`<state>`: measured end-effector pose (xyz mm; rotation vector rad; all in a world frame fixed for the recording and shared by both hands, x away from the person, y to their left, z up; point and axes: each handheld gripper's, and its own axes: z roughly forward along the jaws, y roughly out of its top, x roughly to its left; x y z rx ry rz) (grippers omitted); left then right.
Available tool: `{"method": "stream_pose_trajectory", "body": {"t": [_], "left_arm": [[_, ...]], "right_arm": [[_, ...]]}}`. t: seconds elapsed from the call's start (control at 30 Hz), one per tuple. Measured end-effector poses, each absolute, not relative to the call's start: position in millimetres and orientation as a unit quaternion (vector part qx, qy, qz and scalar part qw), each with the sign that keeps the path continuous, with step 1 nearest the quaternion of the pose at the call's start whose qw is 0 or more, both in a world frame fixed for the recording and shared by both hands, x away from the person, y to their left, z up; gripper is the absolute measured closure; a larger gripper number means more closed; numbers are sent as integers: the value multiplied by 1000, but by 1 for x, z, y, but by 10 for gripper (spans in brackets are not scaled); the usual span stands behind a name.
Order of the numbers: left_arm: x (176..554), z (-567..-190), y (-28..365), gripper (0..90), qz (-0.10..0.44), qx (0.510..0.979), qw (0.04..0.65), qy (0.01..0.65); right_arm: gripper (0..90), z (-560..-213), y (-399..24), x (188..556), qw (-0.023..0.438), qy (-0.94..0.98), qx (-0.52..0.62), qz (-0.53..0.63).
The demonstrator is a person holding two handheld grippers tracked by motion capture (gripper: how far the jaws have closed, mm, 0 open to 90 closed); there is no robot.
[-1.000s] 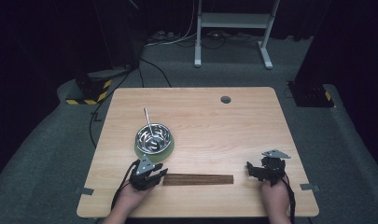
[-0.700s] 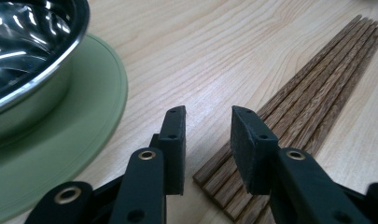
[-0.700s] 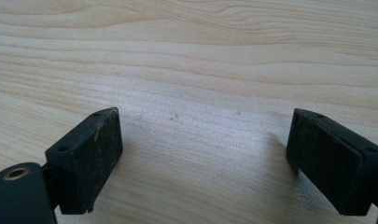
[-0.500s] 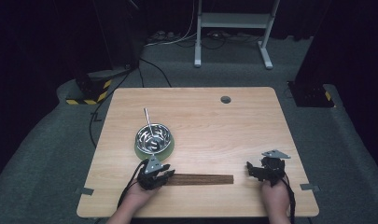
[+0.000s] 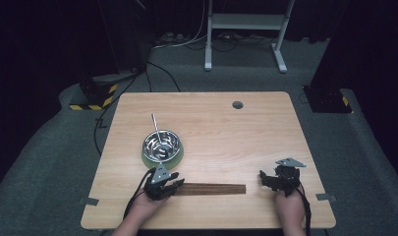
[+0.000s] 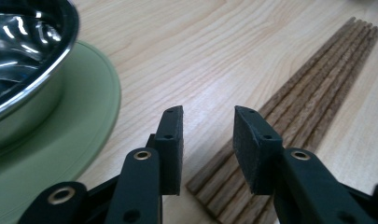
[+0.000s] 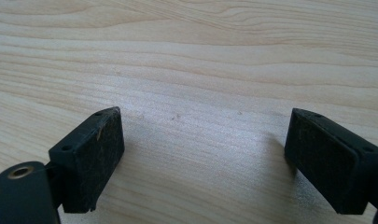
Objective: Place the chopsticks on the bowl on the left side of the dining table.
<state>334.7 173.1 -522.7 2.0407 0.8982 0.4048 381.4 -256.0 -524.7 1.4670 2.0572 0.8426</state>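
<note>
The left gripper sits at the near end of the chopsticks, its jaws parted and just opening wider, gripping nothing. The right gripper rests well apart, jaws wide and empty.

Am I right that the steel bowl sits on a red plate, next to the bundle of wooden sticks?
Not quite. The plate under the steel bowl is pale green, not red, as the left gripper view shows. The rest holds: the wooden sticks lie on the table beside it.
</note>
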Motion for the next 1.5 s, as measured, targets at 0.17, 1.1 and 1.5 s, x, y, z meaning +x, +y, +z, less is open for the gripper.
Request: {"method": "stream_pose_trajectory", "body": {"t": [0.17, 1.1, 1.5], "left_arm": [[337, -525, 171, 624, 163, 815, 414, 371], [339, -525, 166, 639, 173, 825, 400, 359], [342, -526, 164, 687, 169, 831, 391, 359]], "right_arm": [[117, -524, -256, 381, 233, 750, 537, 308], [120, -523, -256, 379, 224, 754, 537, 305], [125, -523, -256, 379, 224, 755, 536, 306]]}}
